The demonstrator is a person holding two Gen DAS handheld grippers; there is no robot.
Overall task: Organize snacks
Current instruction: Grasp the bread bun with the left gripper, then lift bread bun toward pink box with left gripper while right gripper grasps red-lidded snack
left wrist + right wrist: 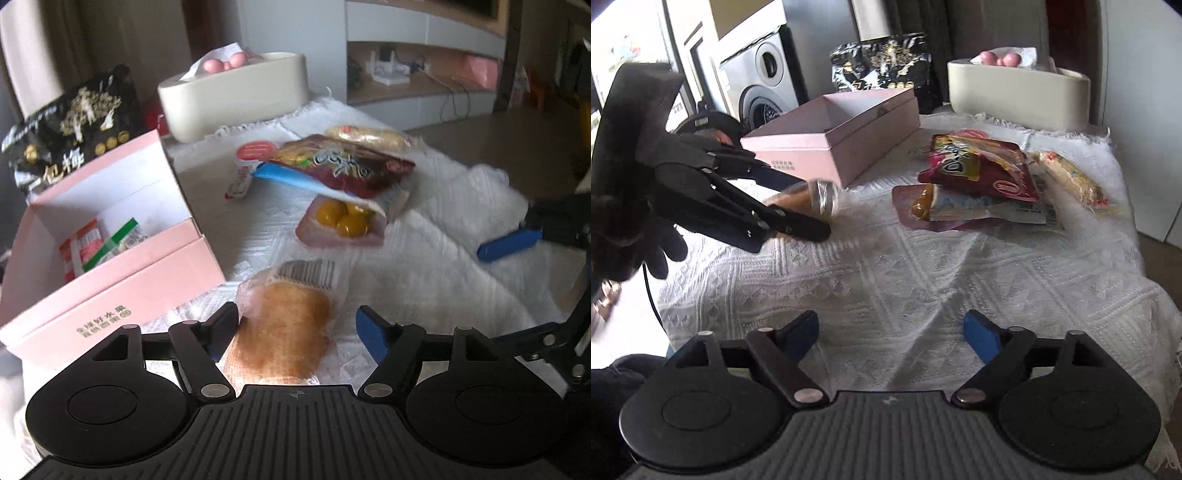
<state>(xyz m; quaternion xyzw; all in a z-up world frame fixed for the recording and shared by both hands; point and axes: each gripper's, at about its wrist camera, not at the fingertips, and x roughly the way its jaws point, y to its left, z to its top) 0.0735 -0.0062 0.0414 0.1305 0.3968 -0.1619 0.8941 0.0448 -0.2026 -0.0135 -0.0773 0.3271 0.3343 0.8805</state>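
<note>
My left gripper (297, 319) is open, its jaws on either side of a wrapped golden bread snack (286, 321) lying on the white cloth; the left finger touches the wrapper. The same snack (809, 199) shows between the left gripper's fingers (798, 221) in the right wrist view. An open pink box (110, 236) to the left holds several small packets (96, 243). A pile of snacks lies beyond: a dark red bag (343, 166), a pouch with yellow balls (343, 221), a long wrapped bar (369, 136). My right gripper (890, 332) is open and empty above the cloth.
A cream tissue box (236, 96) with pink balls on top stands at the back. A black snack bag (70, 125) stands behind the pink box. A small red-and-white packet (247, 166) lies by the pile. The white cloth (923, 280) covers the table; its edge drops at the right.
</note>
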